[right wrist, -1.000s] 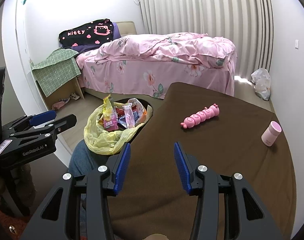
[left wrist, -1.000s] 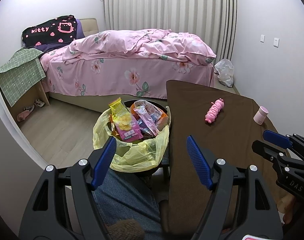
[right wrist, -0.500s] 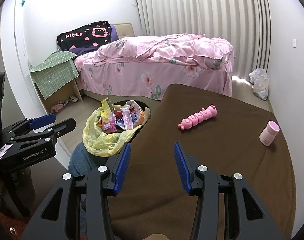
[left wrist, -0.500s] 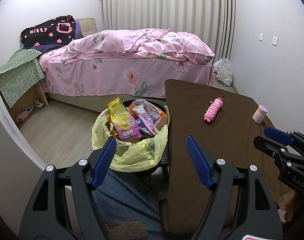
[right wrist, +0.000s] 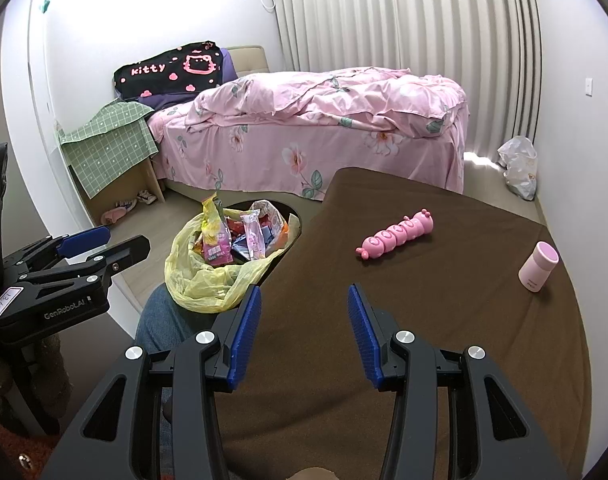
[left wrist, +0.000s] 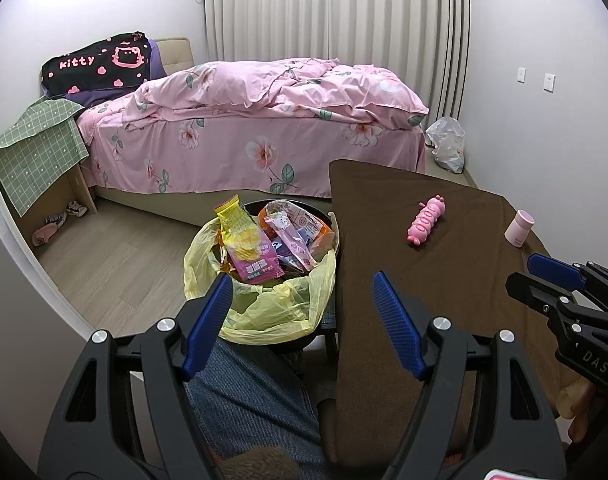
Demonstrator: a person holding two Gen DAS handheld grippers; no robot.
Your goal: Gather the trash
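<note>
A black bin with a yellow liner (left wrist: 263,308) (right wrist: 199,276) stands on the floor beside the brown-clothed table (left wrist: 444,280) (right wrist: 424,340). Several snack wrappers (left wrist: 251,248) (right wrist: 247,236) fill it to the rim. My left gripper (left wrist: 304,320) hangs open above the bin's near edge and a denim-clad knee, nothing between its blue pads. My right gripper (right wrist: 301,332) is open over the near part of the table, also empty. Each gripper shows at the side of the other's view: the right one (left wrist: 560,276), the left one (right wrist: 99,244).
On the table lie a pink caterpillar toy (left wrist: 426,220) (right wrist: 396,234) and a small pink cup (left wrist: 519,229) (right wrist: 538,266). A pink floral bed (left wrist: 255,120) fills the back. A white plastic bag (left wrist: 446,144) sits on the floor by the curtain, and a cloth-covered box (left wrist: 35,160) stands at the left.
</note>
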